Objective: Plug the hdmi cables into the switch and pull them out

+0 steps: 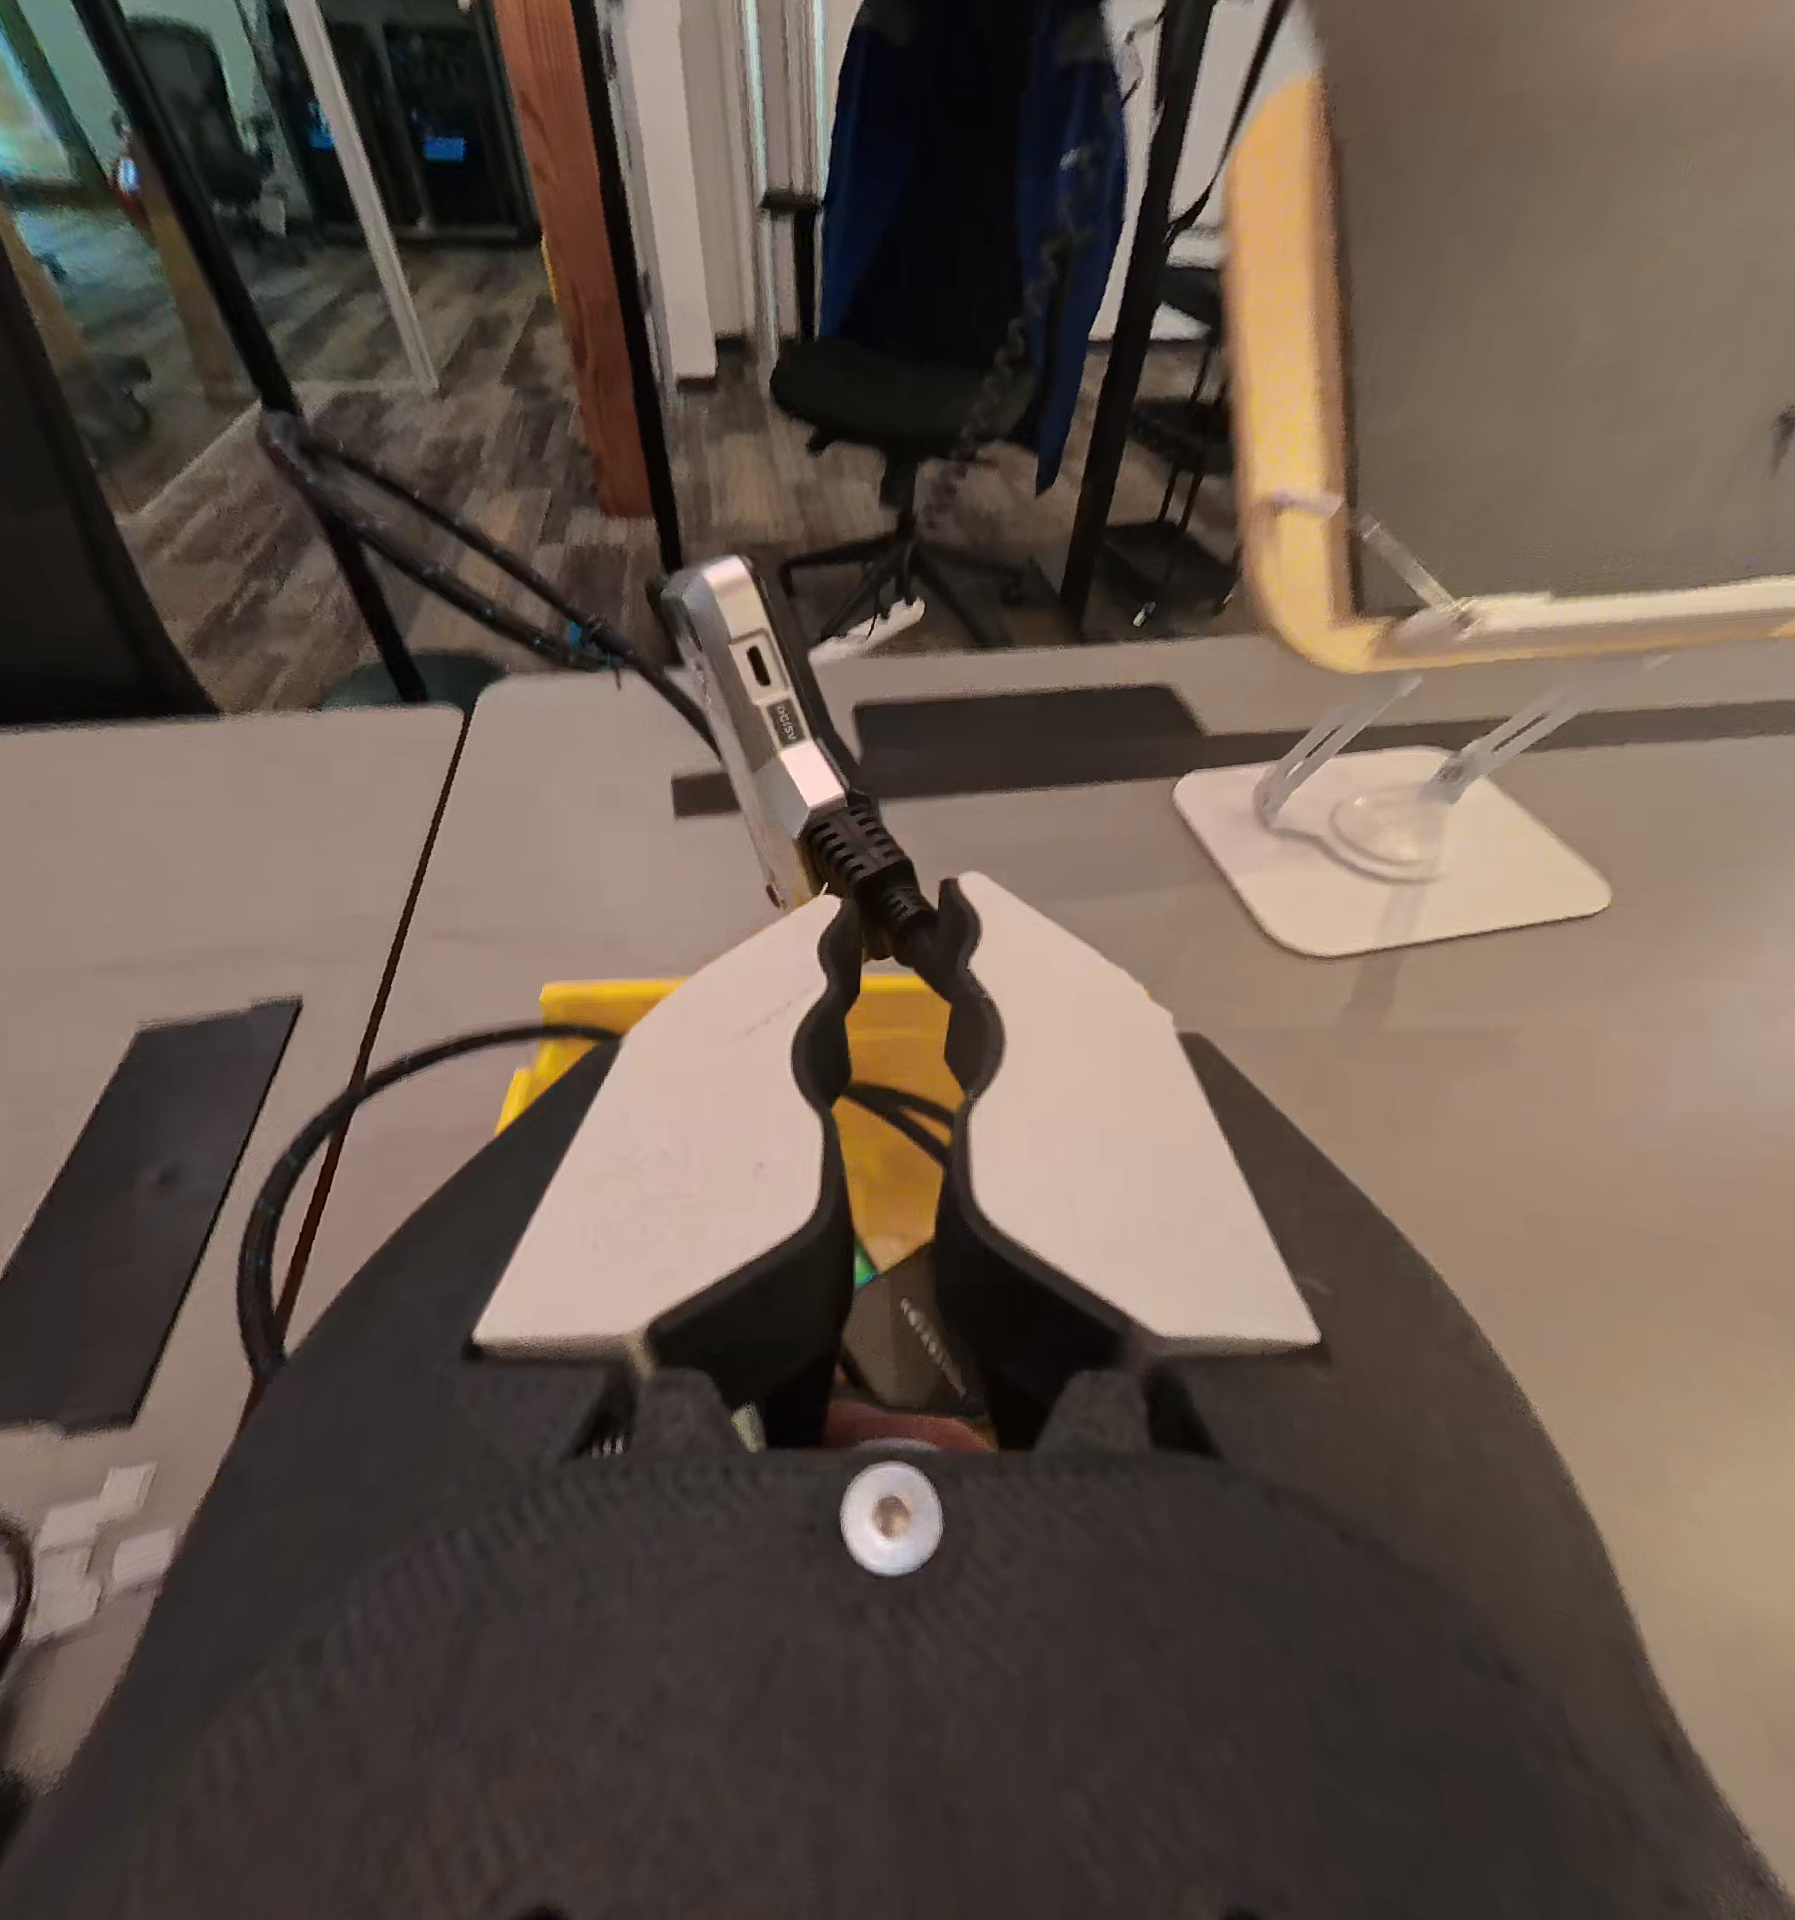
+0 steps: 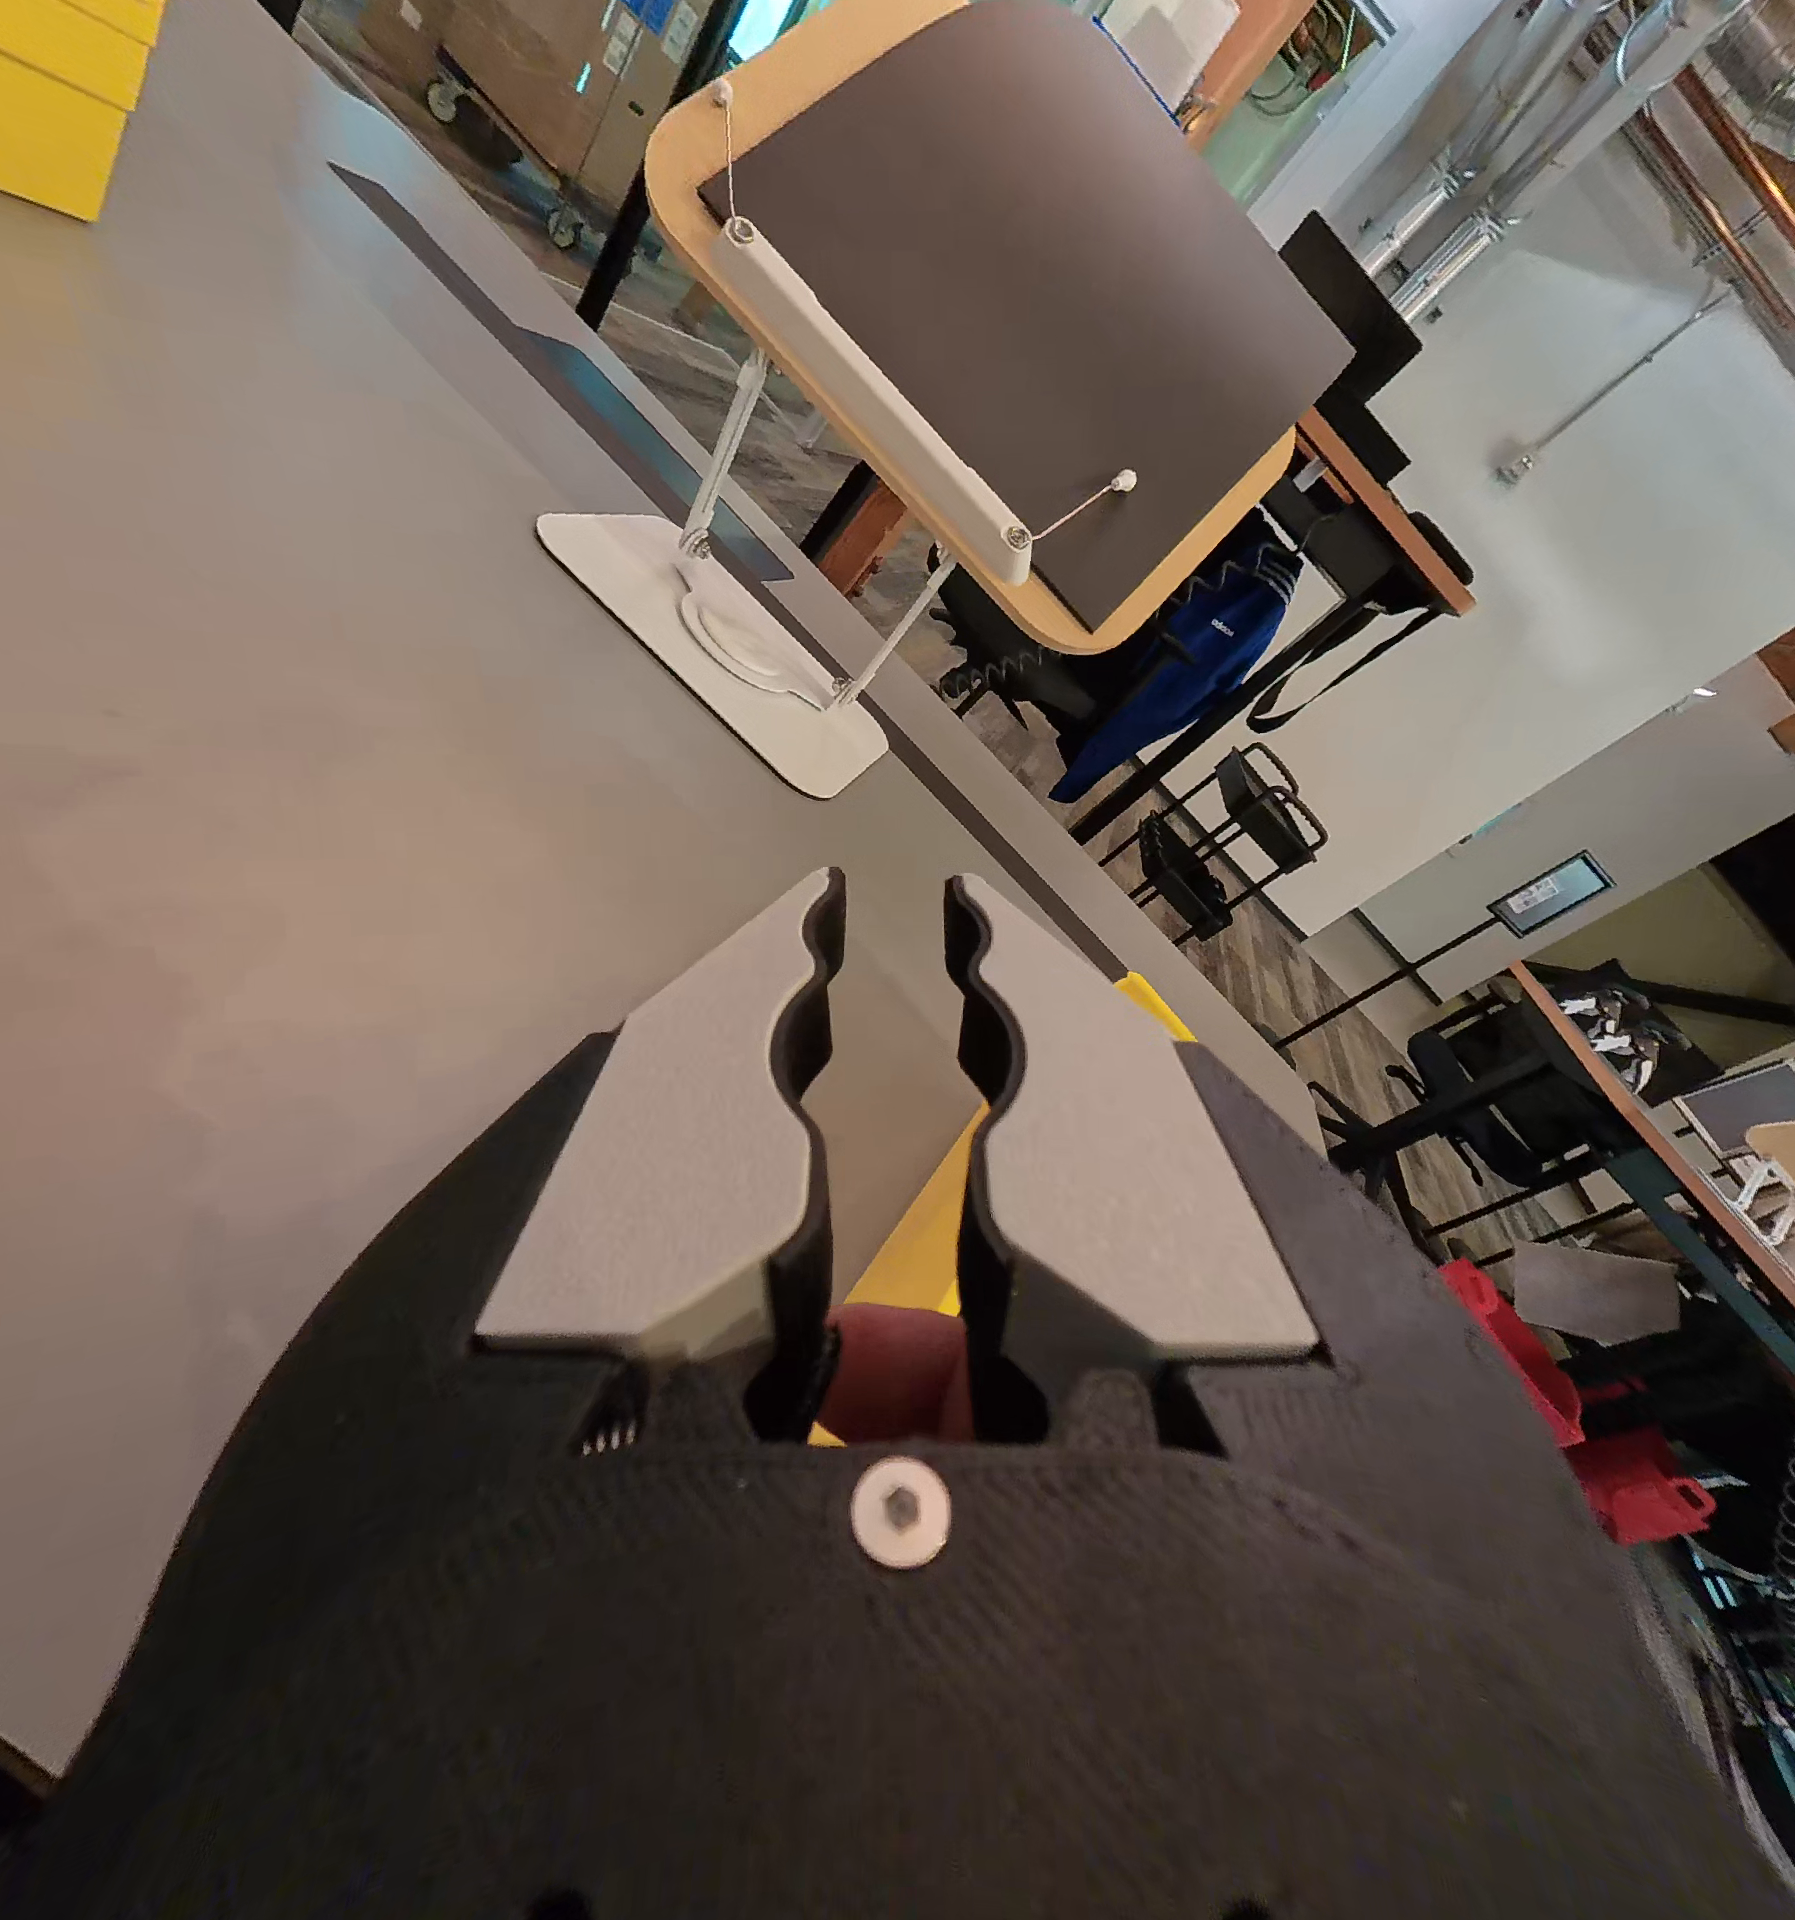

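Two claws here, doing different things. The left gripper (image 1: 898, 914) points level across the bench (image 1: 1288, 1091), its tips pinched down on the black plug (image 1: 867, 852) of a cable, with the silver switch (image 1: 758, 717) hanging off that plug, lifted above the bench near its far edge. The right gripper (image 2: 893, 904) is tilted sideways, jaws a little apart, holding nothing, aimed toward the white stand (image 2: 706, 634).
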The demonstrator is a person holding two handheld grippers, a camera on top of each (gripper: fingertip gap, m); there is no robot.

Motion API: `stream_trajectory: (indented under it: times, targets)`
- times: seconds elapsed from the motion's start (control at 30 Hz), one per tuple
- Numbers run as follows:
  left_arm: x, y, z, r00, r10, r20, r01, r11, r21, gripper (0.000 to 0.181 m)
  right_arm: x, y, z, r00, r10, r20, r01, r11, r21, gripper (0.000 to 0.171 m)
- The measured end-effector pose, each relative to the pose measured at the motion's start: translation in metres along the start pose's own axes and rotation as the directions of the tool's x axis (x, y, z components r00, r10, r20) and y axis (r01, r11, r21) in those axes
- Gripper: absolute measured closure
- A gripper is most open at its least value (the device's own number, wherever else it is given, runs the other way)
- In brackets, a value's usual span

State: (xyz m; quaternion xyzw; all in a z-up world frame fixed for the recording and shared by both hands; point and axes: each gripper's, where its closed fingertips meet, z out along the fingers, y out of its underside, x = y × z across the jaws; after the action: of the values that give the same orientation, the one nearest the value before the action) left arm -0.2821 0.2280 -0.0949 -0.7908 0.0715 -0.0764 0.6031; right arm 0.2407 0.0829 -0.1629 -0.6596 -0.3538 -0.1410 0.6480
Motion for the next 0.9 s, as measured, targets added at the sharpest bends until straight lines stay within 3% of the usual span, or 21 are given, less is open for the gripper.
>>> stream_trajectory:
  times: [0.37, 0.53, 0.57, 0.67, 0.77, 0.9]
  targets:
    - [0.062, -0.146, -0.053, 0.980, 0.183, -0.084, -0.152, 0.947, 0.284, 0.169, -0.003, -0.008, -0.001, 1.000, 0.013, 0.013, -0.013, 1.000, 0.022, 0.154]
    - [0.099, -0.215, -0.084, 0.960, 0.262, -0.100, -0.203, 0.895, 0.398, 0.169, -0.003, -0.012, -0.002, 1.000, 0.021, 0.017, -0.022, 0.999, 0.036, 0.154]
    - [0.106, -0.232, -0.094, 0.957, 0.278, -0.086, -0.211, 0.867, 0.451, 0.181, -0.003, -0.013, -0.003, 1.000, 0.023, 0.018, -0.024, 0.999, 0.039, 0.155]
    - [0.134, -0.278, -0.125, 0.940, 0.325, -0.107, -0.226, 0.824, 0.520, 0.181, -0.002, -0.016, -0.004, 0.999, 0.027, 0.020, -0.028, 0.999, 0.046, 0.155]
    - [0.169, -0.282, -0.121, 0.889, 0.444, -0.113, -0.349, 0.817, 0.459, 0.181, -0.005, -0.022, -0.004, 0.999, 0.033, 0.027, -0.035, 0.998, 0.058, 0.155]
    - [0.174, -0.216, -0.089, 0.862, 0.485, -0.147, -0.428, 0.852, 0.301, 0.181, -0.022, -0.032, -0.001, 0.996, 0.051, 0.078, -0.057, 0.995, 0.087, 0.155]
